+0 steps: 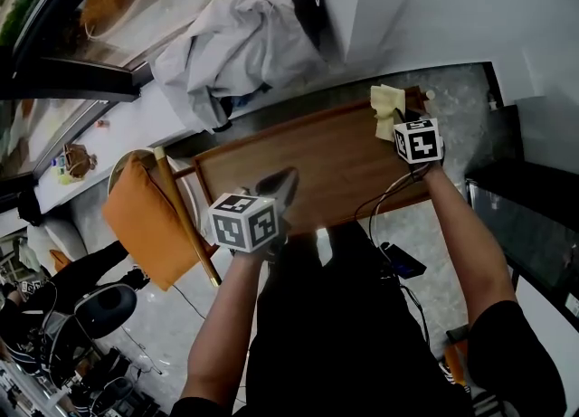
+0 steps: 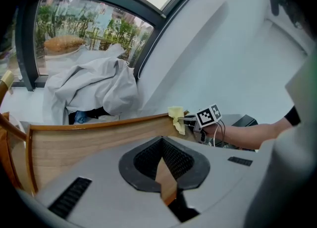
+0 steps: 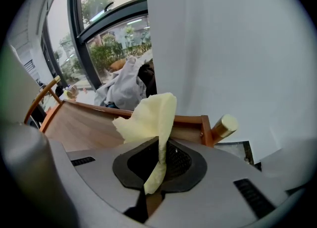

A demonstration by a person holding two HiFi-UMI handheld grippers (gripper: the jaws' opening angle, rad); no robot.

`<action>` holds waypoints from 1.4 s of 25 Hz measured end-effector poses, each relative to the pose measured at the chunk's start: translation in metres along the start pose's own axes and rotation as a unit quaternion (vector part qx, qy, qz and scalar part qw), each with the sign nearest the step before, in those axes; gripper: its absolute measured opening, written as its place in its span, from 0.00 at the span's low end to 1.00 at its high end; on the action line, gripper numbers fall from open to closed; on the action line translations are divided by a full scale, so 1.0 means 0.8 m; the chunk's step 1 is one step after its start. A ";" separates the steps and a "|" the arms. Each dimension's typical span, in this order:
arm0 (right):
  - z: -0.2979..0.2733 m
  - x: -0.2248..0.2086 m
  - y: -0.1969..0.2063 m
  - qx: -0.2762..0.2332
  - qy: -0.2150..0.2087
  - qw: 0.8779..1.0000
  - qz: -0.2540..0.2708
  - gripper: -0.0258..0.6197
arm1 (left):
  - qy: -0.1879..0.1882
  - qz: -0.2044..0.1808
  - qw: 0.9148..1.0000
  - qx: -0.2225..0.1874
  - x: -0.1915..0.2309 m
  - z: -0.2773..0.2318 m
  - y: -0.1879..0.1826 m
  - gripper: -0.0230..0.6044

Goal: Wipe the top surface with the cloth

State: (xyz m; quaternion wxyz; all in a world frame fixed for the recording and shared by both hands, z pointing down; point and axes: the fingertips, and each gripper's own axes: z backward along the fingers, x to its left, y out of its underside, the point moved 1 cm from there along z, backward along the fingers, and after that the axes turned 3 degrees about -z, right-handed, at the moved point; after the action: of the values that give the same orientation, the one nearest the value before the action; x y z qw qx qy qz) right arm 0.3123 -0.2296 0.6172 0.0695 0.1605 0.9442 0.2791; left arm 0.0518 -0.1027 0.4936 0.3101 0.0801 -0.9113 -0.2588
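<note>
A wooden table top with a raised rim lies in front of me. At its far right end, by the rim, my right gripper is shut on a pale yellow cloth. In the right gripper view the cloth is pinched between the jaws and stands up above the wood. My left gripper hovers over the near edge of the top, shut and holding nothing. The left gripper view looks past its own jaws across the wood to the cloth.
A heap of white fabric lies behind the table by the window. A chair with an orange cushion stands at the table's left end. A white wall rises behind the right end. A dark cabinet stands to the right.
</note>
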 end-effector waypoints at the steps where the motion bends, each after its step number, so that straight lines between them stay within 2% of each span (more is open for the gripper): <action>1: 0.001 -0.005 0.000 0.001 0.005 1.000 -0.001 0.09 | 0.000 0.000 1.000 0.000 0.000 -0.001 0.000 0.05; 18: 0.018 -0.055 0.002 0.017 0.077 0.996 -0.051 0.09 | 0.010 0.007 1.000 -0.012 -0.008 -0.001 0.008 0.05; 20: 0.025 -0.045 -0.004 0.003 0.065 0.995 -0.073 0.09 | 0.011 0.010 1.000 -0.019 -0.007 0.006 0.007 0.05; 22: 0.034 -0.013 -0.015 -0.021 0.028 0.996 -0.086 0.09 | 0.010 0.012 1.000 -0.026 -0.003 0.017 0.008 0.05; 26: 0.047 0.098 -0.048 -0.048 -0.046 0.997 -0.048 0.09 | -0.003 0.024 0.999 -0.045 0.022 0.055 0.011 0.05; 31: 0.044 0.250 -0.075 -0.056 -0.133 0.989 -0.019 0.09 | -0.025 0.038 0.997 -0.066 0.065 0.107 0.020 0.05; 35: 0.035 0.364 -0.083 -0.051 -0.184 0.982 0.001 0.09 | -0.042 0.049 0.994 -0.085 0.100 0.156 0.028 0.05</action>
State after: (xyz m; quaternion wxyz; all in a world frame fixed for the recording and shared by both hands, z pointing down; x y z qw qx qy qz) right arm 0.0278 -0.1687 0.5455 0.2497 0.2062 0.8995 0.2932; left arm -0.0870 -0.0557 0.4631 0.2893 -0.0024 -0.9010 -0.3232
